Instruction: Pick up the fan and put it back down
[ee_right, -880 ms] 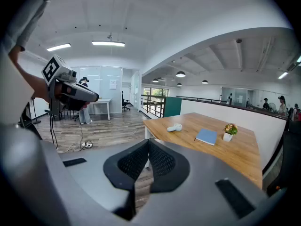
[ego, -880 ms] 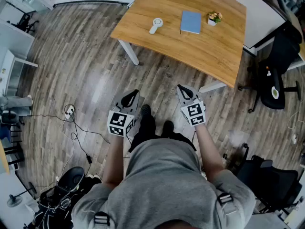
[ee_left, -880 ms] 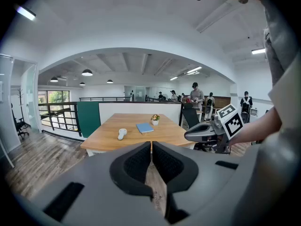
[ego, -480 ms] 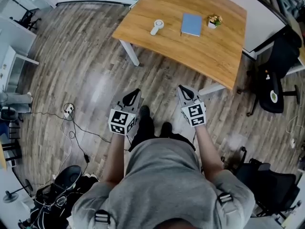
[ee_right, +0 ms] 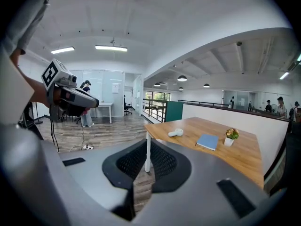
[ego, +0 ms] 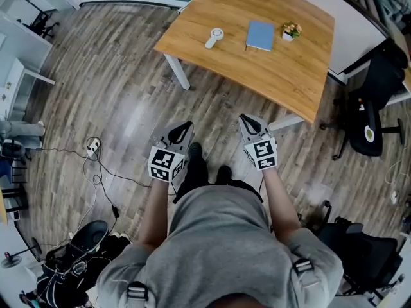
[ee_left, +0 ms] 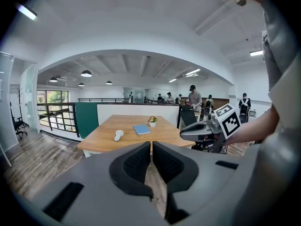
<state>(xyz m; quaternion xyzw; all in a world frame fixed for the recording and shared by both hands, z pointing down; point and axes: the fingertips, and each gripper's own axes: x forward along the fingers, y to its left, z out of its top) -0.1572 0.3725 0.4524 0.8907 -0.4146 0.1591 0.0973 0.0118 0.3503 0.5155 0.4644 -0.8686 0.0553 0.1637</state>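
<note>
A small white handheld fan (ego: 214, 37) lies on the wooden table (ego: 276, 76), near its left end. It also shows far ahead in the left gripper view as the fan (ee_left: 117, 135) and in the right gripper view as the fan (ee_right: 176, 133). My left gripper (ego: 183, 128) and right gripper (ego: 248, 122) are held in front of the person's body over the floor, well short of the table. Both are shut with nothing between the jaws, as the left gripper (ee_left: 151, 147) and right gripper (ee_right: 147, 147) show close up.
A blue book (ego: 260, 35) and a small potted plant (ego: 291, 29) sit beside the fan. A black office chair (ego: 371, 104) stands right of the table and another (ego: 359, 249) behind at the right. Cables and a power strip (ego: 94, 149) lie on the floor at left.
The head view has drifted slightly, so the table sits a little further right. Both grippers stay shut in about the same place.
</note>
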